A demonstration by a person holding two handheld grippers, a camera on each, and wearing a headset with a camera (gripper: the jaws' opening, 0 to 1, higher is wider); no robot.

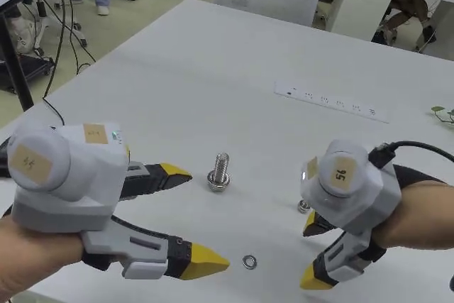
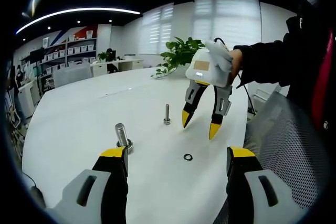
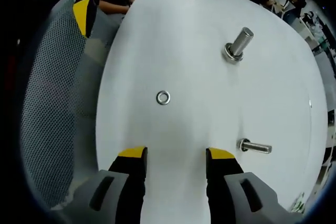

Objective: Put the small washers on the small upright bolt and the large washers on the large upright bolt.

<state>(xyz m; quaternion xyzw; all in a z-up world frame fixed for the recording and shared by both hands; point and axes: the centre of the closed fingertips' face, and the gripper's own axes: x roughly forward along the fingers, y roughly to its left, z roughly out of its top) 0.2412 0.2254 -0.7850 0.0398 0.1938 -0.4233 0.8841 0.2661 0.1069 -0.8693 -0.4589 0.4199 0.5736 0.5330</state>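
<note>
My left gripper and right gripper: open, empty. The washer near the large bolt lies flat; pinching may skid it

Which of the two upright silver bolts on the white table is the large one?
The thick threaded silver bolt at the middle of the head view; the slim silver bolt is far thinner and stands close by the right gripper.

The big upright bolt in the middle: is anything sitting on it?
The large bolt has a wider metal collar around its foot, probably washers; its upper thread is bare. How many are stacked, and what lies beneath them, cannot be seen.
</note>
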